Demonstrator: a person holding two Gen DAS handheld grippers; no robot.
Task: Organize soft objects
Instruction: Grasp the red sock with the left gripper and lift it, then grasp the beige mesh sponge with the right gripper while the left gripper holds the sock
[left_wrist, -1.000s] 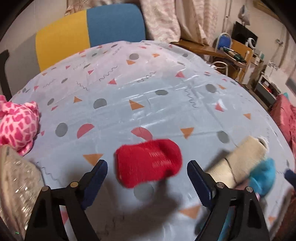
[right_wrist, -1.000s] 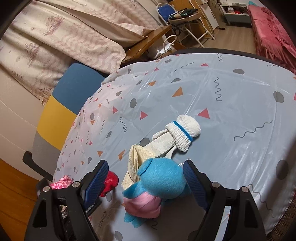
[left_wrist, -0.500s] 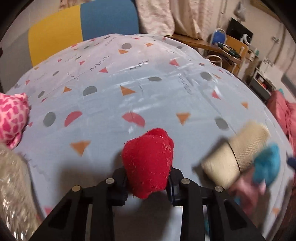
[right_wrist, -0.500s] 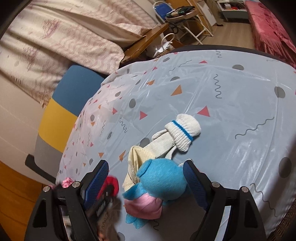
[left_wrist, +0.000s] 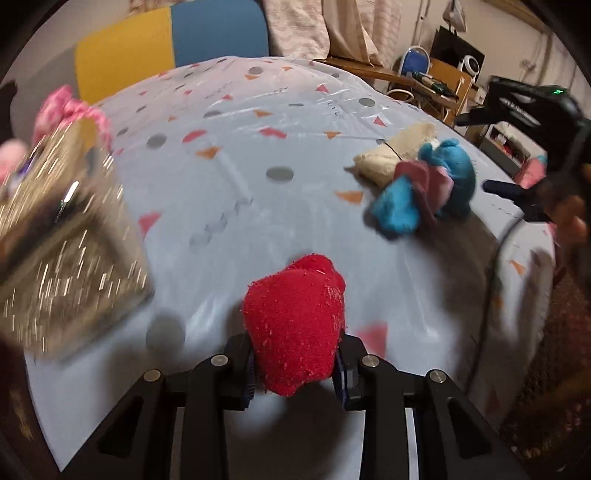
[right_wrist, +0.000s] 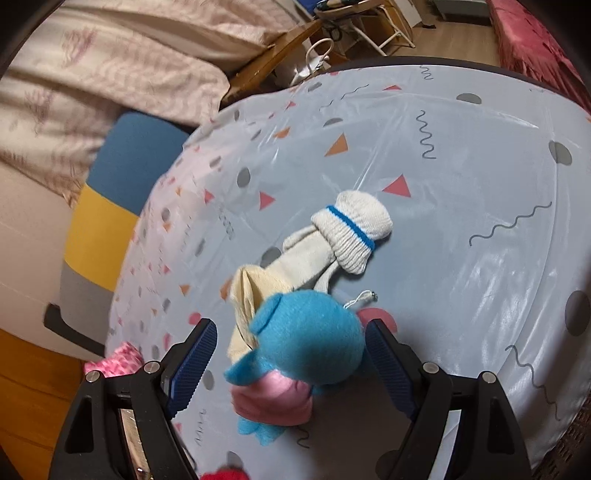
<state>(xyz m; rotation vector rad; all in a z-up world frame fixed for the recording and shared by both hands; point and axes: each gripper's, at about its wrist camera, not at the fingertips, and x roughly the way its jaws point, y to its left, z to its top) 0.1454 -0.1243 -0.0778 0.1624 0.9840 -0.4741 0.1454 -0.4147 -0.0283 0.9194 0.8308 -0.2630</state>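
Left wrist: red sock, formerly loose, now inside left gripper.

I see a lived-in home room, patterned tablecloth on the table, pale bedding piled behind, colour-block chair, cluttered wooden desk

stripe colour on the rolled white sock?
Blue, a single thin band around the ribbed cuff of the white sock. Clearest in the right wrist view.

Red fuzzy sock, blue-and-pink plush toy, blue-striped white sock, triangle-and-dot-patterned grey tablecloth.
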